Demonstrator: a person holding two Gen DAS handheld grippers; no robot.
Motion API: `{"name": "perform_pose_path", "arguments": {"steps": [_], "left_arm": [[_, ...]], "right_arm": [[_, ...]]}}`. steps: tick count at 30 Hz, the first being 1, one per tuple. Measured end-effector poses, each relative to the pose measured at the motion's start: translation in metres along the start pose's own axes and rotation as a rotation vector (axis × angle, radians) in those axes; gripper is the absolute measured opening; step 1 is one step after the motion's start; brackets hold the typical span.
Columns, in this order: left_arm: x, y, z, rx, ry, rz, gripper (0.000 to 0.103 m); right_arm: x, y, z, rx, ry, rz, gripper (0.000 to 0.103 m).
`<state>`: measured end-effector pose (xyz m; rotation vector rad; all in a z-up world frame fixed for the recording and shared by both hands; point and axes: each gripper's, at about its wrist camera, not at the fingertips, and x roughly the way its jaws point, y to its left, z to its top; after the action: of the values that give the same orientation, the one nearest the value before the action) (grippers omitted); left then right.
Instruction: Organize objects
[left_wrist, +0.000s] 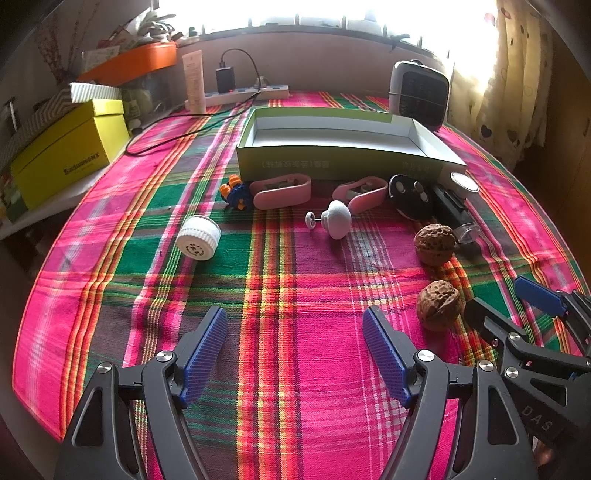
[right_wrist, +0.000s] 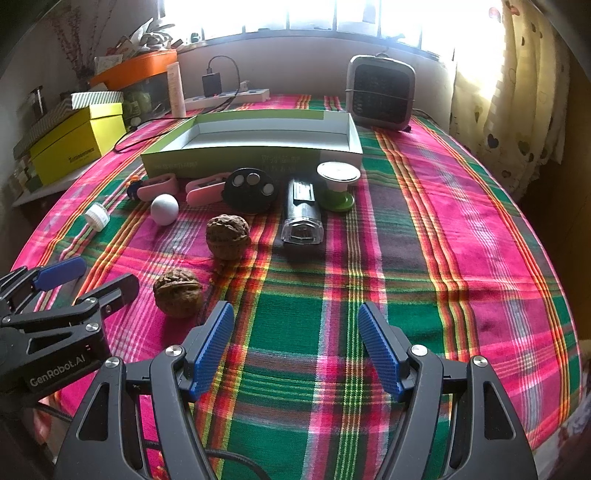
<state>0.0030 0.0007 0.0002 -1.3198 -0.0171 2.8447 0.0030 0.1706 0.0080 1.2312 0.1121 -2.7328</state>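
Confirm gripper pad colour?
Blue, ribbed pads; clearest in the right wrist view.

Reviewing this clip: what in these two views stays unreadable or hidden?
- Green box: front print blurred in both views; the near wall hides part of its floor.
- Blue-and-orange toy: largely behind a pink clip in the right wrist view.
- Window: overexposed in both views.
- Yellow box: label too small.

The bench is covered by a woven plaid cloth (right_wrist: 424, 236), matt and faintly creased. Just ahead of the ribbed blue plastic fingers (right_wrist: 212, 347), two walnuts (right_wrist: 178, 292) are seen with rough, wrinkled shells. Farther ahead, smooth matt cardboard is shown by the open box (right_wrist: 236, 157).
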Motion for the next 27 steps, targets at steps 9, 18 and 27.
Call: {"name": "perform_pose_path", "arguments": {"steps": [9, 18, 27], "left_arm": [[-0.001, -0.009, 0.001, 0.015, 0.006, -0.014, 0.075], [-0.002, -0.003, 0.002, 0.003, 0.019, -0.034, 0.075], [-0.013, 0.014, 0.000, -0.032, 0.032, -0.073, 0.074]], "right_arm": [[-0.001, 0.000, -0.001, -0.003, -0.002, 0.009, 0.070], [-0.004, 0.000, -0.002, 0.000, -0.011, 0.049, 0.070], [-0.017, 0.010, -0.001, -0.031, -0.089, 0.202, 0.070]]}}
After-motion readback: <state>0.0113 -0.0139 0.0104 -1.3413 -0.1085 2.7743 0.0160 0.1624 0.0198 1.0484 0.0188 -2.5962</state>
